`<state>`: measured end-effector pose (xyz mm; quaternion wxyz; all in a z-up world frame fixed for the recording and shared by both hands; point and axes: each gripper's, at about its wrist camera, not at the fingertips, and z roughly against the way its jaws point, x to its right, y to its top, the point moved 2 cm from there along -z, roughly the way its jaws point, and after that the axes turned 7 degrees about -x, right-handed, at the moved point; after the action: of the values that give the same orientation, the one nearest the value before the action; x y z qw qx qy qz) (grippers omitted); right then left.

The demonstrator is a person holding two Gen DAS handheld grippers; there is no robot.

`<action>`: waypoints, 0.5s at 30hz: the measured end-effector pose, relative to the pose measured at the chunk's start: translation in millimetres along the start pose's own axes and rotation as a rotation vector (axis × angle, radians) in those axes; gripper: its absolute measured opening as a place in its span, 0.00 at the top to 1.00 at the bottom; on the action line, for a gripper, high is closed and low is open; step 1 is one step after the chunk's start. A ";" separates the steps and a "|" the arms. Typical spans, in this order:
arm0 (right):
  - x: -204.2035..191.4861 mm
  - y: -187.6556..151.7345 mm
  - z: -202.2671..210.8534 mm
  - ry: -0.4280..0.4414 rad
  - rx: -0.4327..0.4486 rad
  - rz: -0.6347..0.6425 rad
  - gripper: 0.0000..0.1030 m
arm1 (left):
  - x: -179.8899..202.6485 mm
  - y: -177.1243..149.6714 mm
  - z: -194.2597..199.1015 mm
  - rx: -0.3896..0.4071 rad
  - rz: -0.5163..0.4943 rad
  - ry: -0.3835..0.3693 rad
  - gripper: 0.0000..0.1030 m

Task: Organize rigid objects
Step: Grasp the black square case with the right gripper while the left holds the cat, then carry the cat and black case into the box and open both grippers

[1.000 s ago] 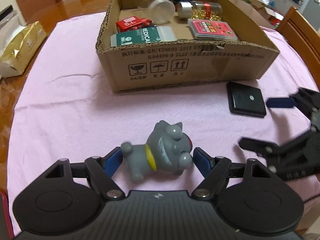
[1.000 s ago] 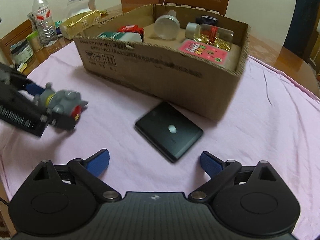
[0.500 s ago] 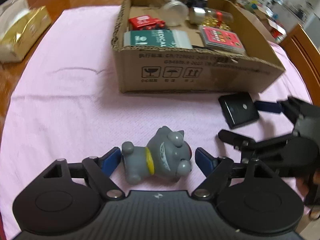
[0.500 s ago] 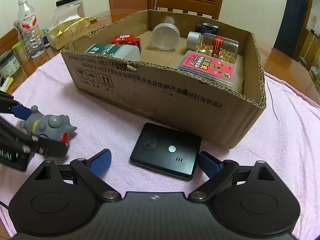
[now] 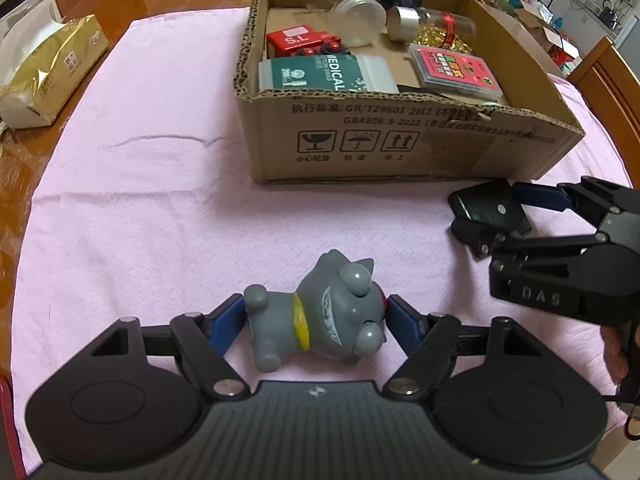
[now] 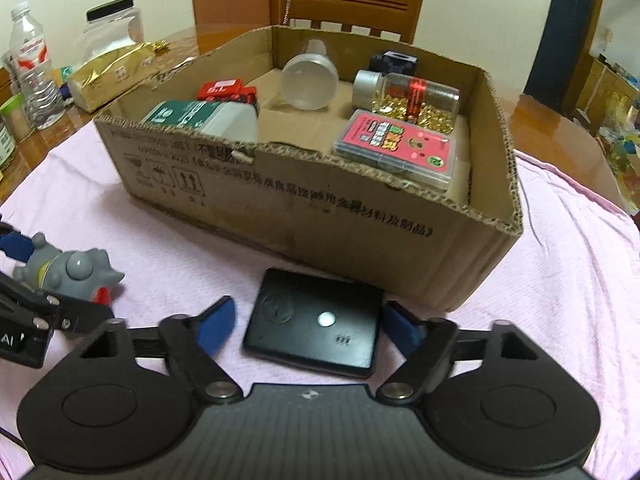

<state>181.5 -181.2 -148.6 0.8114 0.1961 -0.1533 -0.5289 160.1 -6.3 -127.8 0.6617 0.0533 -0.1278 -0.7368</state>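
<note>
Left wrist view: the left tongs [image 5: 316,320] grasp a grey plastic cat figurine with a yellow collar [image 5: 320,320], lying on its side on the pink cloth [image 5: 160,200] of the worktop; both blue pads touch it, the jaws having just closed further. Right wrist view: the right tongs [image 6: 308,328] straddle a flat black square device [image 6: 316,324], just in front of the open cardboard box [image 6: 320,208]. Their jaws have just been closing; the right pad meets the device's edge, the left pad [image 6: 216,324] stands slightly apart, so the grip is not complete.
</note>
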 end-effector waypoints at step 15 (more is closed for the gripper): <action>-1.8 -2.4 26.5 0.039 -0.006 0.065 0.27 | 6.2 10.1 15.8 0.014 -0.122 0.011 0.28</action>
<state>166.8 -184.5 -126.6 0.8315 0.1987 -0.1423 -0.4989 165.2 -11.5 -109.4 0.6159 0.0698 -0.1259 -0.7746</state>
